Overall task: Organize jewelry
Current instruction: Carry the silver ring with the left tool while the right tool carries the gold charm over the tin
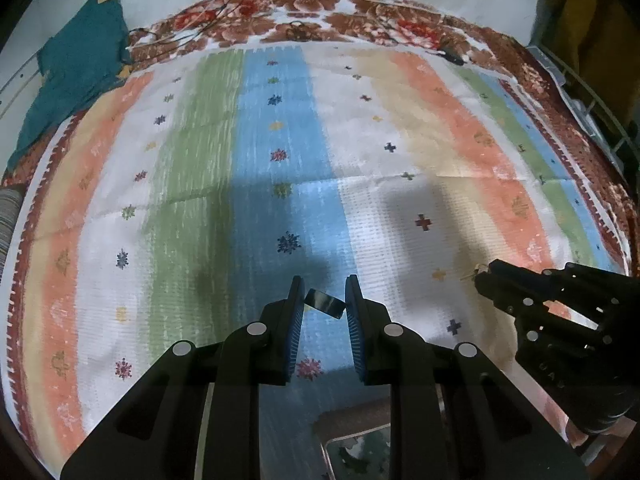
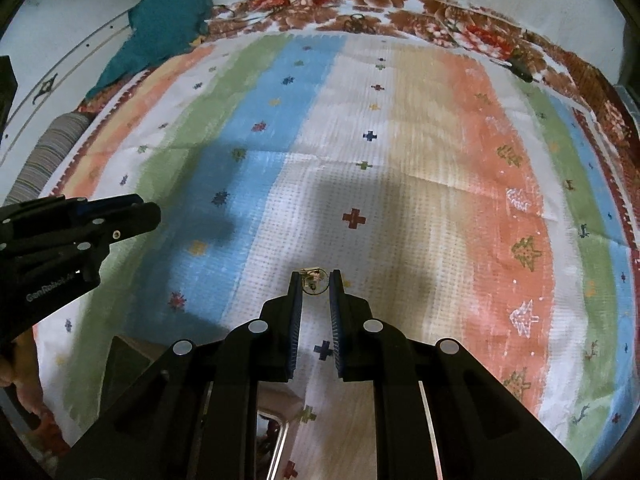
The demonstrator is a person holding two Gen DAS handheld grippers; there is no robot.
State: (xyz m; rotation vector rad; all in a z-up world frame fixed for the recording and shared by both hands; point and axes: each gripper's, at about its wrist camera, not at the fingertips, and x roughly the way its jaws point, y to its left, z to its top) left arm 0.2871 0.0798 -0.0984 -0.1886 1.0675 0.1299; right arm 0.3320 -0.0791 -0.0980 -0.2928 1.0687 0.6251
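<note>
Left wrist view, mat [image 1: 248,128]: striped, spread beneath both claws.
Left claw [image 1: 325,300]: gripped a dark card [image 1: 325,303], long axis crosswise.
Right claw [image 2: 315,282]: pinched a small earring [image 2: 311,280] at its tips, right of the card.
</note>
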